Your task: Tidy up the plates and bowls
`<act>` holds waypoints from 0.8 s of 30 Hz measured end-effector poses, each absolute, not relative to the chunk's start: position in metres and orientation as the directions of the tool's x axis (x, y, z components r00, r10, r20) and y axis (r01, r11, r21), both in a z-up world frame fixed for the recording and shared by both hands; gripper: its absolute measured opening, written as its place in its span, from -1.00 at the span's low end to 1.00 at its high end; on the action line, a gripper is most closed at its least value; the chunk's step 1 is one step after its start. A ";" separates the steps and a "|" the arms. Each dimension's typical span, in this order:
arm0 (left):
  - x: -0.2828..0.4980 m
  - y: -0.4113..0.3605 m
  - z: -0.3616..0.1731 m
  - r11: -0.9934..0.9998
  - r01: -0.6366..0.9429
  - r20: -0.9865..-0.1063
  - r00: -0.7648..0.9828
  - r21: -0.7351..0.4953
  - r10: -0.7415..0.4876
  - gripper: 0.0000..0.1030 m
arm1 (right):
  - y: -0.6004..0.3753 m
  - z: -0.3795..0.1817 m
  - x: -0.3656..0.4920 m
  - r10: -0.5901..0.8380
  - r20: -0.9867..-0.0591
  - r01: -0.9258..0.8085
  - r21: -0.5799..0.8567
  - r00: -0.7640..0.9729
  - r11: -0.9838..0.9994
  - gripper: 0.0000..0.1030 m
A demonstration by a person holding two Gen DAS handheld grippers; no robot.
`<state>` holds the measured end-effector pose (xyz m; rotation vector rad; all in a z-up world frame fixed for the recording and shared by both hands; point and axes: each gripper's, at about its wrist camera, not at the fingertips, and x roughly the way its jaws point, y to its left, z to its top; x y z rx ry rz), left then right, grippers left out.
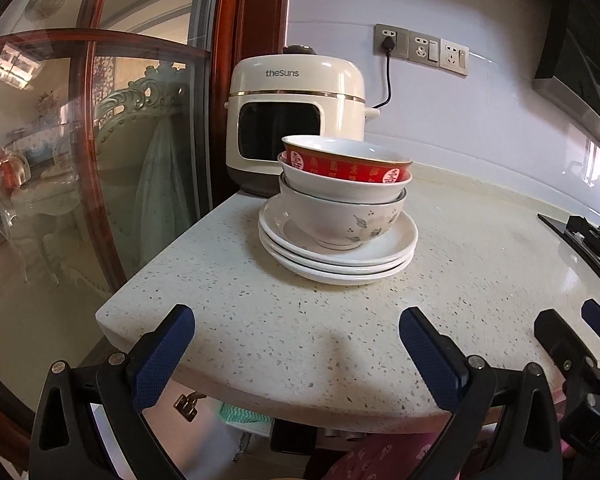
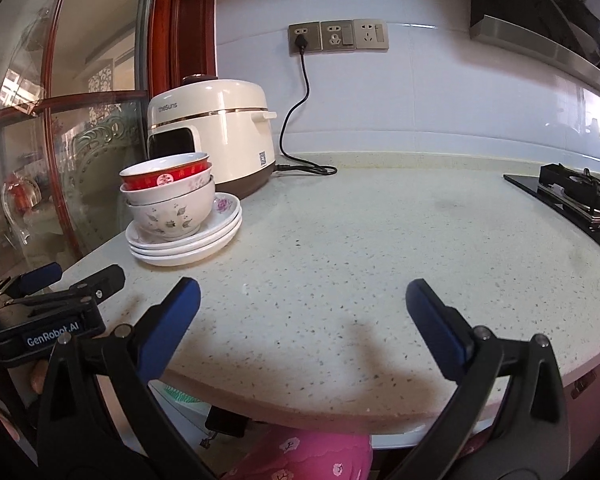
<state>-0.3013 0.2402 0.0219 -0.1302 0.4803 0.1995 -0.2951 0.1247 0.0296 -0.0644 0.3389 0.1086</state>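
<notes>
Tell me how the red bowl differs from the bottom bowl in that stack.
The red bowl sits on top, nested in the stack; the bottom bowl stands on the plates. The red bowl has a red band with white medallions outside; the bottom bowl is white with grey leaf sprigs. Both stand upright and are white inside.

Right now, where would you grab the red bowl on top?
Grab the red bowl by its rim, coming from above on the near side. It sits nested in the white bowls, so only its rim sticks out. One finger inside, one outside.
</notes>
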 end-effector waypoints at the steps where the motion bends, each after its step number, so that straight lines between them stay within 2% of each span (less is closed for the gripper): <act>1: -0.302 0.239 0.022 0.973 -0.219 -0.471 0.868 -0.074 0.159 1.00 | 0.125 0.029 -0.295 0.097 -0.336 -0.120 -0.048 0.937 0.992 0.99; 24: -0.300 0.242 0.021 0.979 -0.191 -0.483 0.865 -0.073 0.133 1.00 | 0.128 0.027 -0.293 0.114 -0.362 -0.135 -0.035 0.925 0.990 0.99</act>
